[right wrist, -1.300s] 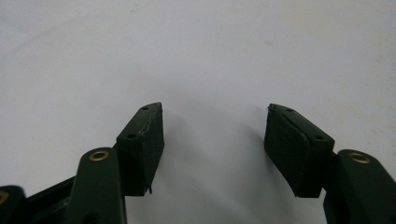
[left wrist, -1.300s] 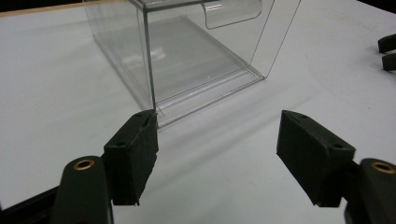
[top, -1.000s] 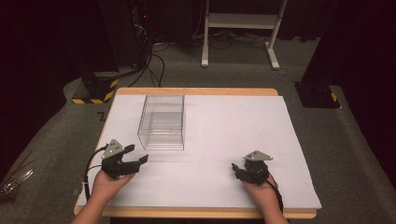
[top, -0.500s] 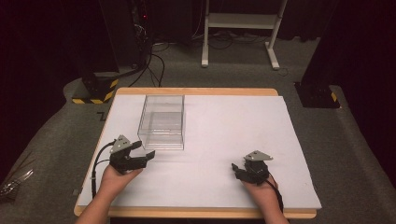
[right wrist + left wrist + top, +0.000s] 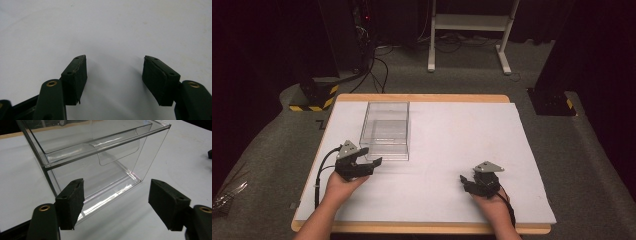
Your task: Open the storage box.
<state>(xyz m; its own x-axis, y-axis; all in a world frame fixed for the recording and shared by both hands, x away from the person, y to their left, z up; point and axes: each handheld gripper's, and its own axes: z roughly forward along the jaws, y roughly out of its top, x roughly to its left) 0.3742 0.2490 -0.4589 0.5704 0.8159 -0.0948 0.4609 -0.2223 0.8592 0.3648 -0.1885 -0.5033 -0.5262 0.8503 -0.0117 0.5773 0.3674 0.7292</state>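
My left gripper (image 5: 371,162) was wide apart, just beside the clear box (image 5: 385,130) on the white table (image 5: 462,135). My right gripper (image 5: 466,181) was apart too, far from the box.

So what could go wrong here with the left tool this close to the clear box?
The left tool is open and aimed at the near wall of the clear plastic box. The box looks empty and light, so a nudge might slide it across the white table cover. Its see-through walls are hard to judge, so the jaws may miss the wall.
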